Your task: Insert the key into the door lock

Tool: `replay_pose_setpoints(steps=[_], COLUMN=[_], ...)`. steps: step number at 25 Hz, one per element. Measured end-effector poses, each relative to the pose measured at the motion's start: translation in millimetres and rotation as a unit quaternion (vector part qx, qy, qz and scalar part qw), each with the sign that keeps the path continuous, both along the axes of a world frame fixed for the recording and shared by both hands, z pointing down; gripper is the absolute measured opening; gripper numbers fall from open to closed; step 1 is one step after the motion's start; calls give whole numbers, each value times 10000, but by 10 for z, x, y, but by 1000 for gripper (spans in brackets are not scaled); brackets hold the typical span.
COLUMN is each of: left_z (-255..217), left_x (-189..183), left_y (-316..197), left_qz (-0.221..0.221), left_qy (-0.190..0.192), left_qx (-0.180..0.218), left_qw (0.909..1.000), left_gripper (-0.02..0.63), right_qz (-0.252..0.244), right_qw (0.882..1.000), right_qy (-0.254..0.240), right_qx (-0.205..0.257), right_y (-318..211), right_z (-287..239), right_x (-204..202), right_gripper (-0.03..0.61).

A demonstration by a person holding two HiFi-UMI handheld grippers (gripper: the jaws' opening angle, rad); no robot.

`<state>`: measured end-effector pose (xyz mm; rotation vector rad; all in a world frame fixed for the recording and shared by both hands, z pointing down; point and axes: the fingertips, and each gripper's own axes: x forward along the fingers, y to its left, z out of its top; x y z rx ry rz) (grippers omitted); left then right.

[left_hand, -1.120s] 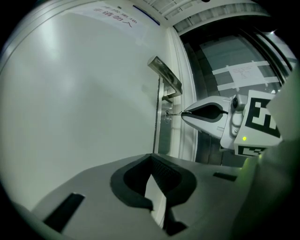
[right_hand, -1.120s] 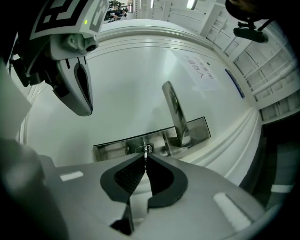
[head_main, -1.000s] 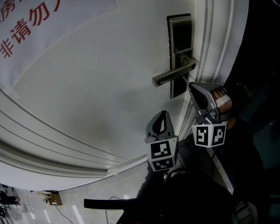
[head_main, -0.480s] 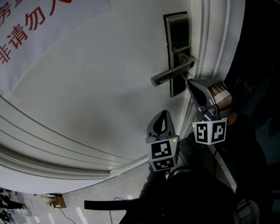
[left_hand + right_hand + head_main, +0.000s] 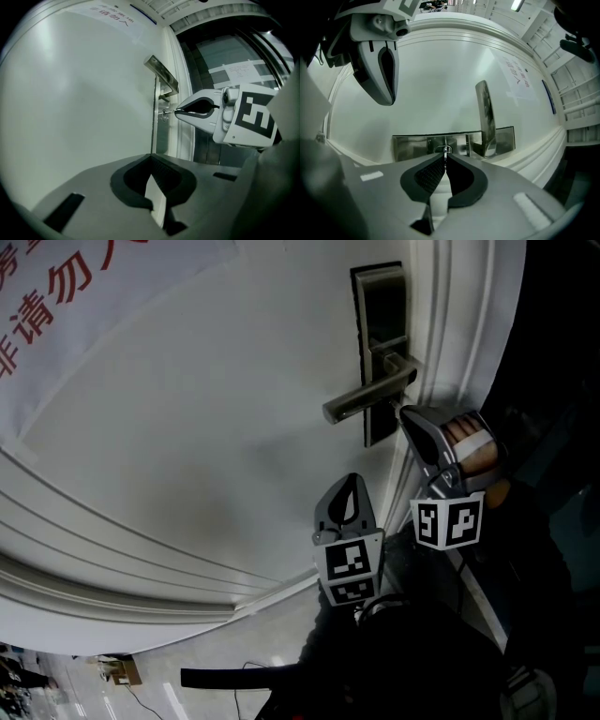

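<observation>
- white paper sheet (image 5: 84, 296) on white door (image 5: 234, 456): large red Chinese characters, "请勿" legible, rest cropped
- small white label (image 5: 115, 18) on same door: print too small
- white paper notice (image 5: 239, 72) on dark glass: illegible

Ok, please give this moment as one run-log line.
right gripper: shut on small silver key | key: at keyhole of steel lock plate | left gripper: shut, empty

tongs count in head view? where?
2. Left tongs, shut and empty, below the lever handle; right tongs grip the key at the lock plate under that handle. None hidden.
</observation>
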<state>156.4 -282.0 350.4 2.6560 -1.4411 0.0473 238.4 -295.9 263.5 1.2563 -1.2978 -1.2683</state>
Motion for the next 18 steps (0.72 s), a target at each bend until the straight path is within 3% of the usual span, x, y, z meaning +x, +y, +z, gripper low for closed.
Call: replay_pose_setpoints(steps=[18], left_z=[10], left_x=[-16], left_y=[-19], left_qz=[-24], left_qy=[23], left_qx=[-63], left_qw=[10000], left_gripper=[2], right_qz=[-11], right_qw=[10000], right_qy=[51], right_qx=[-54], right_y=[-18], right_z=[-3], right_x=[-4], right_gripper=[12])
